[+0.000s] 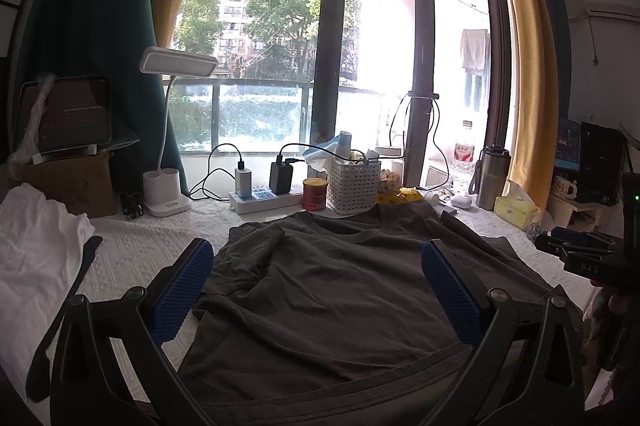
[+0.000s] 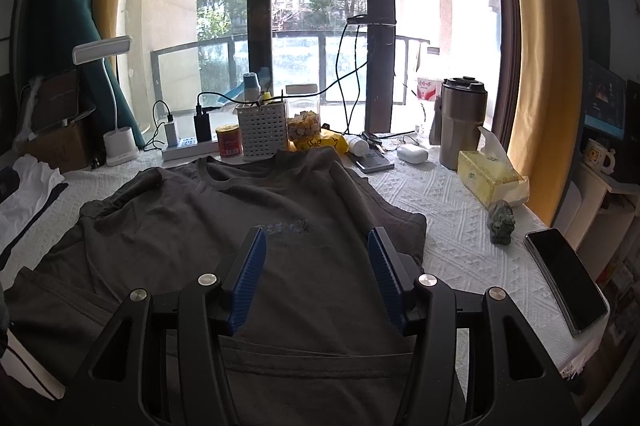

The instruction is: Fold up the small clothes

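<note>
Left wrist view: the left gripper (image 1: 316,266) hangs low over the near part of a dark grey T-shirt (image 1: 332,298), pointing slightly down toward the window, its jaws spread wide with only cloth beneath them and nothing held. At that view's right edge the right gripper shows from the side, with "DAS" readable on its black body and a bit of a hand (image 1: 618,302) below it.

From the right wrist camera the right gripper (image 2: 316,246) likewise tilts a little down above the shirt's lower front, jaws well apart and empty — the blue pads stand clear of the fabric. The T-shirt lies spread face up on the white textured table (image 2: 452,222), neck toward the window, one sleeve rumpled at the left, and a faint print on the chest that is too blurred to read.

Further out: a white garment (image 1: 36,246) at the left, a red can (image 2: 229,141), a white basket (image 2: 262,136), a power strip (image 1: 264,200) with chargers, a lamp (image 1: 168,130), a steel tumbler (image 2: 462,122), a yellow tissue box (image 2: 490,182), a small figurine (image 2: 501,222) and a phone (image 2: 566,282) — their labels cannot be made out.
</note>
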The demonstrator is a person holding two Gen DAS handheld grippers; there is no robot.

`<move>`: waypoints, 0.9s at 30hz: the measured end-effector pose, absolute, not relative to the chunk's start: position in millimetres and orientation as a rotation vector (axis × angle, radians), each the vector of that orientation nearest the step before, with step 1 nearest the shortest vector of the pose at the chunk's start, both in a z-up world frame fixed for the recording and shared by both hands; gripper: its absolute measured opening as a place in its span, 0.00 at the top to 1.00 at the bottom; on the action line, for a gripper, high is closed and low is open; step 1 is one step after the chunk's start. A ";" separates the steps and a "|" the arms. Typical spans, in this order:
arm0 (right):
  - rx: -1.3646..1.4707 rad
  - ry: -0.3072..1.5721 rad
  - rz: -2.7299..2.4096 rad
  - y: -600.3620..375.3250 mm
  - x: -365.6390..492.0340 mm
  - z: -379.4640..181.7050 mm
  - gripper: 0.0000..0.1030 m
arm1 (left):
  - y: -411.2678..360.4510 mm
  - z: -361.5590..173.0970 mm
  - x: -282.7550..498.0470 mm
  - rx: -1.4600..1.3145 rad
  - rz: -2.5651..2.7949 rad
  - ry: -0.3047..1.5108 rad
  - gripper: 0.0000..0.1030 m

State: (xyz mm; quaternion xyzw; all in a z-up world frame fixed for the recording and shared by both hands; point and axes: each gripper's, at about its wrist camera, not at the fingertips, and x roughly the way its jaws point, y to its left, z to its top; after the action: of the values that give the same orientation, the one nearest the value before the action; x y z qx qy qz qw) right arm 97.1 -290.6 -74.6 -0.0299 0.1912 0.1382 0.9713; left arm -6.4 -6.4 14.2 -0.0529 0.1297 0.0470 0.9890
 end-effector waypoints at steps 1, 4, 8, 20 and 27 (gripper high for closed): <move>-0.058 0.392 0.279 -290.3 99.9 -76.0 0.45 | -6.2 13.5 -4.5 -0.106 0.095 0.265 0.01; -0.053 0.408 0.270 -292.9 110.3 -79.1 0.45 | -5.5 12.4 3.3 -0.109 0.098 0.279 0.01; -0.051 0.438 0.260 -298.9 129.4 -85.6 0.45 | -5.2 10.4 14.8 -0.112 0.101 0.296 0.01; -0.020 0.520 0.205 -333.1 192.2 -99.8 0.45 | -8.7 2.1 58.6 -0.104 0.110 0.357 0.01; 0.003 0.597 0.158 -350.8 234.9 -107.6 0.45 | -4.5 0.3 86.7 -0.098 0.128 0.381 0.01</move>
State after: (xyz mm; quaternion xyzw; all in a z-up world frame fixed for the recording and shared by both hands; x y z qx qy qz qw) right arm 234.9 -350.8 -107.6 0.0015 0.2939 0.0778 0.9527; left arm 86.7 -4.5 0.3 -0.0487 0.1889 0.0635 0.9787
